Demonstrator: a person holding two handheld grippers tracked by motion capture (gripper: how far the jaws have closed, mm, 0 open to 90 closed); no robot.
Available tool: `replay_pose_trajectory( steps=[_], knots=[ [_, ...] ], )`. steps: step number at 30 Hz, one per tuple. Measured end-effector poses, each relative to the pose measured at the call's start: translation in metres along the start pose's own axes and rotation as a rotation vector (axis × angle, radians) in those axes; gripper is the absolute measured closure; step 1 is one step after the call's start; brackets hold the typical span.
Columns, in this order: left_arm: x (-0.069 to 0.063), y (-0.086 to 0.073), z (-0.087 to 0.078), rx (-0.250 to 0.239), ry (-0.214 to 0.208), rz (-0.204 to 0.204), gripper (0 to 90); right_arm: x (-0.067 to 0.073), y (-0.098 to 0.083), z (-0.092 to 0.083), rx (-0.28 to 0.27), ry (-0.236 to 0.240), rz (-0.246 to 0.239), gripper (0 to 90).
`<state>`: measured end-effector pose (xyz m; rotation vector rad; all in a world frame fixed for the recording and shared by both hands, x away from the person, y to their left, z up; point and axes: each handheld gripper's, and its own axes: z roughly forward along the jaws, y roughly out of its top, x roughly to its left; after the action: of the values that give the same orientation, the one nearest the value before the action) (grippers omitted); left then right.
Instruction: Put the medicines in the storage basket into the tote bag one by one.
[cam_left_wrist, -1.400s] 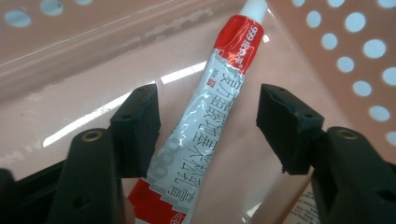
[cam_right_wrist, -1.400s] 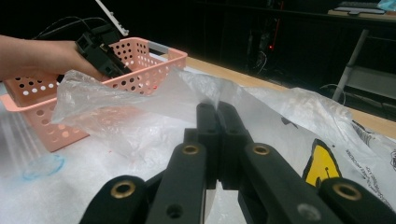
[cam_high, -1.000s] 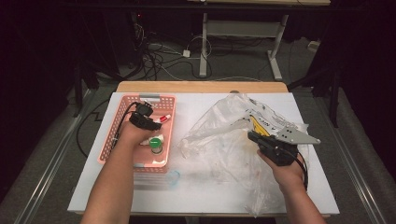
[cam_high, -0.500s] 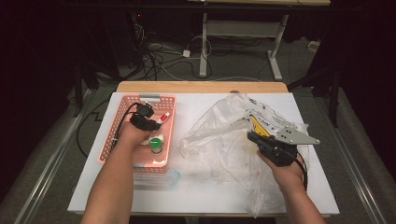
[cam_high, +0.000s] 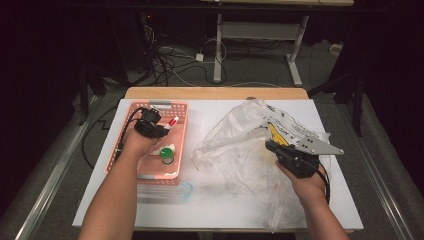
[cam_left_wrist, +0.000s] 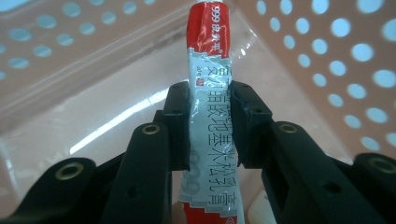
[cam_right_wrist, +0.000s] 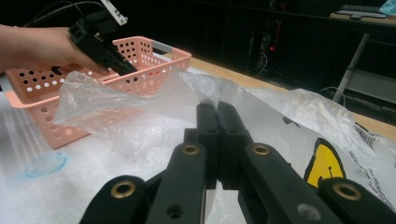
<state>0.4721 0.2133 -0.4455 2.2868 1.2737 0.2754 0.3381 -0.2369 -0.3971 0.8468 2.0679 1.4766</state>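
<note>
My left gripper (cam_left_wrist: 211, 100) is shut on a red and white tube (cam_left_wrist: 208, 56) with printed characters, its jaws having just closed on it. The tube stands upright between the pads inside the pink perforated basket (cam_left_wrist: 327, 60). From above, that gripper (cam_high: 159, 125) sits over the far part of the basket (cam_high: 177, 137), and the tube's red end (cam_high: 173, 121) pokes out beside it. My right gripper (cam_right_wrist: 217, 112) is shut, jaws pressed together over a crumpled clear plastic bag (cam_right_wrist: 140, 116). Whether film is pinched between them I cannot tell.
A small green-capped bottle (cam_high: 167, 156) lies in the basket's near half. A clear bluish round lid (cam_high: 186, 190) rests on the white table just before the basket. The bag (cam_high: 235, 145) spreads over the table's right half and carries a yellow print (cam_high: 277, 134).
My left gripper has risen slightly in the basket with the tube between its jaws. The right hand and the bag have stayed put.
</note>
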Motion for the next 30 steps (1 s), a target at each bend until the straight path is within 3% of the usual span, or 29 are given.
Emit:
replay_pose_trajectory(
  steps=[6,13,19,25,30],
  knots=[
    [-0.005,-0.009,-0.018,-0.031,0.001,-0.018,68.7,0.001,0.001,0.001,-0.004,0.005,0.003,90.0],
    [-0.007,-0.023,-0.042,-0.076,0.014,-0.072,68.6,0.003,0.001,0.001,-0.004,0.010,0.010,90.0],
    [-0.011,-0.036,-0.062,-0.109,0.029,-0.086,68.6,0.005,0.002,0.002,0.001,0.017,0.000,90.0],
    [-0.018,-0.056,-0.073,-0.132,0.032,-0.084,68.6,0.004,0.001,0.003,0.008,0.014,-0.001,90.0],
    [-0.028,-0.073,-0.082,-0.188,0.026,-0.063,68.6,0.005,0.000,0.004,0.018,0.014,0.002,90.0]
  ],
)
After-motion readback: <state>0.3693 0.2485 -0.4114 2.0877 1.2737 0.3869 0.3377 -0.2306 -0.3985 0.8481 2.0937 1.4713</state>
